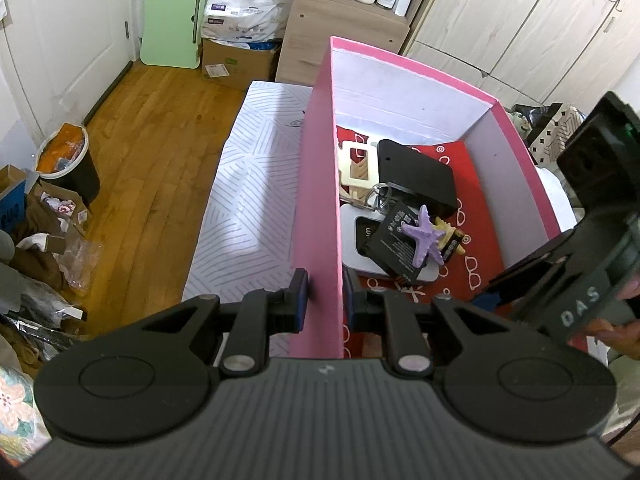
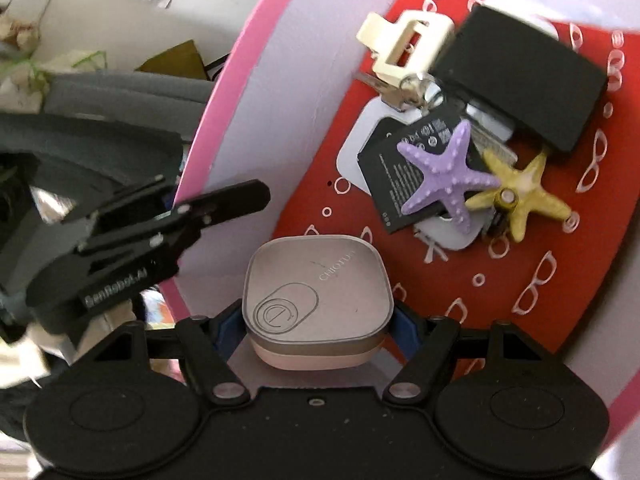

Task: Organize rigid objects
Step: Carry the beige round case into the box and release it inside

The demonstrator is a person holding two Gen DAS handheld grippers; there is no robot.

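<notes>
Right gripper [image 2: 318, 322] is clamped on a rounded-square pinkish case [image 2: 316, 300], holding it by its side edges just inside the pink box [image 2: 208, 120], above the near end of the box's red patterned floor. Left gripper [image 1: 326, 292] pinches the box's near wall, one pad either side. Deeper in the box lie a purple starfish [image 2: 448, 172] on a black battery [image 2: 396, 176], a yellow starfish [image 2: 524, 196], a black block [image 2: 524, 92] and a cream clip [image 2: 404, 40]; these crowd the far end. The case lies flat, lid upward, oval emblem nearest the camera; its lettering is blurred, perhaps a brand name.
</notes>
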